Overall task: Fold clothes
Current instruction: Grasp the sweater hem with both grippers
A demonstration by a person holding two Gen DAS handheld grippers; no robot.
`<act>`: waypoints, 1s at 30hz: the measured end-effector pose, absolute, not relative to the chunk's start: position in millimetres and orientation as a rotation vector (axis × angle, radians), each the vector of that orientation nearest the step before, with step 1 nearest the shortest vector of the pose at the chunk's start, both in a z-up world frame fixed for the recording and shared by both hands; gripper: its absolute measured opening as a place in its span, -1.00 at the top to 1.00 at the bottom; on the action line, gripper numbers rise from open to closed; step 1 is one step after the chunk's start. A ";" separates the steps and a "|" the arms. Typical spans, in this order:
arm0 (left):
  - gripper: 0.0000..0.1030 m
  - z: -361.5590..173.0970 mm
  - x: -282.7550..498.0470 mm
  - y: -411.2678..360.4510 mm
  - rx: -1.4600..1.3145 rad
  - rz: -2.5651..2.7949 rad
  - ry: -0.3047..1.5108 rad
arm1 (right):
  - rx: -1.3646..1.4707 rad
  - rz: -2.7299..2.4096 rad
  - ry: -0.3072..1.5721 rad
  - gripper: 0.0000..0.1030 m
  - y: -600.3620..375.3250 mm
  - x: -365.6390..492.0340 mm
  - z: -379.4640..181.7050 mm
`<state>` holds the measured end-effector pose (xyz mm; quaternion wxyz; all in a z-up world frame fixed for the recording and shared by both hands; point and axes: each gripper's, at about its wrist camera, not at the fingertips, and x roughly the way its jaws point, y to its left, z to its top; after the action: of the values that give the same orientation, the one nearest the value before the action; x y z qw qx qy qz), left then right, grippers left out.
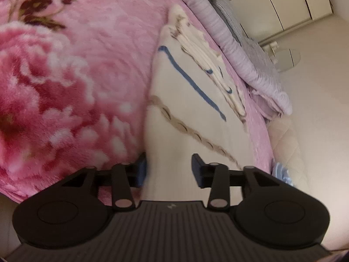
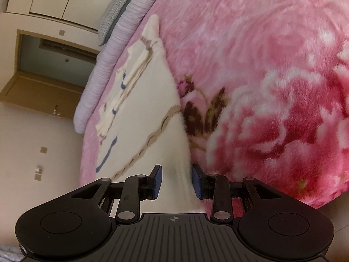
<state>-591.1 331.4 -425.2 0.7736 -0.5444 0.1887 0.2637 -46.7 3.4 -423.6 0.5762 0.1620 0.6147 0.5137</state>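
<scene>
A cream garment (image 1: 192,113) with a blue line and a tan rope-like trim lies on a pink floral blanket (image 1: 65,83) spread over the bed, near the bed's edge, its far end bunched in creases. The left tool (image 1: 169,170) stands with jaws apart, cloth lying between them, nothing pinched; the right tool (image 2: 176,181) likewise gapes, a cream edge running between its pads. The piece looks doubled along one long side yet far from a neat packet, so it may be partly folded or merely laid out; smoothing and further folds appear left
</scene>
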 end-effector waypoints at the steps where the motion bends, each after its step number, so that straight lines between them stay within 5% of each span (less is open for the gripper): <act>1: 0.38 -426.9 -591.2 333.3 -1.190 0.573 0.401 | 0.389 1.210 1.449 0.33 3.4 -44.7 -425.5; 6: 0.45 -426.3 -570.1 345.2 -1.160 0.557 0.424 | 0.389 1.255 1.458 0.35 20.8 -45.6 -430.8; 8: 0.84 -428.5 -565.0 346.6 -1.154 0.558 0.436 | 0.376 1.256 1.461 0.69 28.3 -49.7 -433.8; 9: 0.87 -429.8 -563.2 346.9 -1.155 0.559 0.444 | 0.375 1.244 1.462 0.81 28.7 -51.2 -434.8; 30: 0.90 -368.5 -609.7 281.5 -1.009 0.575 0.364 | 0.448 1.227 1.290 0.88 -39.5 -87.1 -352.2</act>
<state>-609.7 281.5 -368.5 0.8205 -0.4741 0.1710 0.2699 -87.1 -39.5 -352.2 0.6075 0.1937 0.5582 0.5309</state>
